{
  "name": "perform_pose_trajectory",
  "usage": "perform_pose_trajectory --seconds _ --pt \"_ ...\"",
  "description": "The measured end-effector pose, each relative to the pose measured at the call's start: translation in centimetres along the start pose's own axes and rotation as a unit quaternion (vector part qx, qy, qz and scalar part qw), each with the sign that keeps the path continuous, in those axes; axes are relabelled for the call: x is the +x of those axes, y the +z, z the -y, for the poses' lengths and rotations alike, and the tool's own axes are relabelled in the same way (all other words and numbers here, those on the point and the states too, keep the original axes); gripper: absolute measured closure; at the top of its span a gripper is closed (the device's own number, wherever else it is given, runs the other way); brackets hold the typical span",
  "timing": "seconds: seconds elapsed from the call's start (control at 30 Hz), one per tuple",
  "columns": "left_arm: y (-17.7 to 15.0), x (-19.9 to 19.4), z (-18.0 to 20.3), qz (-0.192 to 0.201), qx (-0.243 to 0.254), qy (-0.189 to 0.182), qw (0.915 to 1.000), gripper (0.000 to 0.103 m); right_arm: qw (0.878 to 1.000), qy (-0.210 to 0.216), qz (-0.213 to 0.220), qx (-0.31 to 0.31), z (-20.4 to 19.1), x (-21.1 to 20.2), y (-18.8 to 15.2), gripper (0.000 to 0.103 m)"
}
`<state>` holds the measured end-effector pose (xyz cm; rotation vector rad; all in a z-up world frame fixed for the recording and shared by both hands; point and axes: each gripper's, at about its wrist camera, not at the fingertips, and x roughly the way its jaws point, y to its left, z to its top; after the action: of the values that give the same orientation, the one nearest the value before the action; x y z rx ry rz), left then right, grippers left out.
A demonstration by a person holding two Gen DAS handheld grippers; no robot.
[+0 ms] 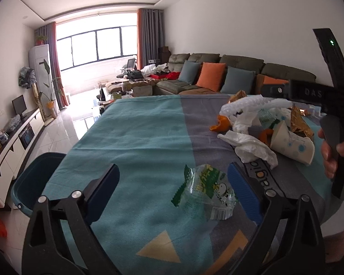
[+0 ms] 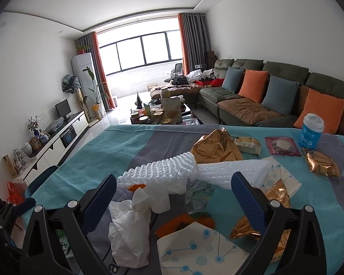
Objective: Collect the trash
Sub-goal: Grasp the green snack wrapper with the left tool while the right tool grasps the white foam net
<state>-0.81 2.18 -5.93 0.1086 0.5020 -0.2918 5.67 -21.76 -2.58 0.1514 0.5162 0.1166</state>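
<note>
- The left wrist view alone shows a clear plastic wrapper [image 1: 205, 189] with green print, crinkled and glossy, lying by itself on the tablecloth [image 1: 135, 142]. It also shows a dark teal bin [image 1: 32, 178] with a rounded rim beside the table's left edge, and the other gripper's black handle held by a hand [image 1: 332, 153] at the right.
- The right wrist view alone shows the far side of the table: a blue paper cup [image 2: 311, 131] with a white lid standing upright, a flat maroon packet [image 2: 282, 146], a small cream snack packet [image 2: 247, 146] and a gold packet [image 2: 322, 163] near the right edge.
- Both views show the main heap of trash: white foam netting [image 2: 169, 168] with a knobbly weave, soft crumpled tissues [image 2: 130, 226], a crushed paper cup [image 2: 197, 249] with blue dots and lines, stiff creased gold foil [image 2: 214, 149] and bits of orange peel [image 2: 183, 222].
- The cloth is smooth fabric in teal and grey bands with a pale yellow triangle.
- The left gripper [image 1: 172, 189] stands wide, its blue ribbed pads apart; the plastic wrapper lies between them, nearer the right pad, and it is unclear whether it touches that pad.
- The right gripper [image 2: 172, 198] also stands wide, holding nothing; the tissues, peel and crushed cup lie on the cloth between and below its fingers.
</note>
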Motion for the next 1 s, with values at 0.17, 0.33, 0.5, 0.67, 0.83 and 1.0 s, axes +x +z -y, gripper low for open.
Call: perform_pose_trajectory --seconds 0.17,0.33,0.5,0.67,0.83,1.0 --pt "-1.0 1.5 -0.5 -0.045 -0.019 -0.058 0.9971 0.025 0.998 0.034 -0.038 0.038 1.0 2.4 1.1 0.021" --pt "-1.5 2.0 -0.9 -0.062 -0.033 -0.106 0.9919 0.042 0.993 0.067 -0.062 0.071 1.7 3.7 1.5 0.054" --pt "-1.6 2.3 -1.8 -0.072 -0.053 -0.141 0.9860 0.077 0.991 0.088 -0.064 0.080 1.8 3.8 1.4 0.085" --pt "-1.3 2.3 -1.9 -0.067 -0.057 -0.145 0.9855 0.087 0.990 0.109 -0.056 0.069 1.3 3.2 1.8 0.094" --pt "-0.9 1.5 -3.0 -0.052 -0.071 -0.141 0.9860 0.091 0.988 0.139 -0.036 0.060 0.2 1.8 2.9 0.095" --pt "0.1 -0.2 -4.7 -0.025 -0.087 -0.129 0.9875 0.091 0.983 0.176 -0.018 0.050 -1.2 0.5 4.5 0.095"
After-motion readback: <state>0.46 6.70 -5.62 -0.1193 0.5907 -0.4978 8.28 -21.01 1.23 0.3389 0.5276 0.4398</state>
